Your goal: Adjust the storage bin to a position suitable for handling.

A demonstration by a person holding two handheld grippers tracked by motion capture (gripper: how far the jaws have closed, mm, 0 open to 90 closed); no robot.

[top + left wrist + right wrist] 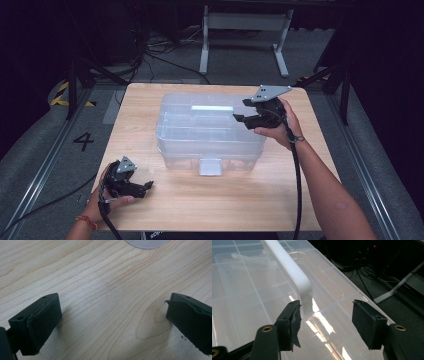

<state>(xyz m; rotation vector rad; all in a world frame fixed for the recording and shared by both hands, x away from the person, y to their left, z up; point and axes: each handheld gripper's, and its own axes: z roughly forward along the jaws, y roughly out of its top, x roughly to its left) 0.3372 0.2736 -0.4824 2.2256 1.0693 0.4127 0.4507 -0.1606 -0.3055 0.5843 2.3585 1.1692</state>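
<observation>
A clear plastic storage box [210, 131] with a lid sits in the middle of the wooden table [210, 210]. Its white carrying handle [292, 272] runs along the lid [242, 297], and a grey latch [210, 166] hangs on its front. My right gripper [246, 111] hovers open over the box's right end, its jaws spread just past the near end of the handle [212, 107]. My left gripper [146, 186] rests open low over bare wood at the table's front left, well apart from the box. Nothing lies between its pads [40, 322].
Cables and a white desk frame [245, 30] lie on the floor beyond the table. Dark stand legs [75, 85] flank both far corners. A pale round edge [146, 243] shows at the top of the left gripper view.
</observation>
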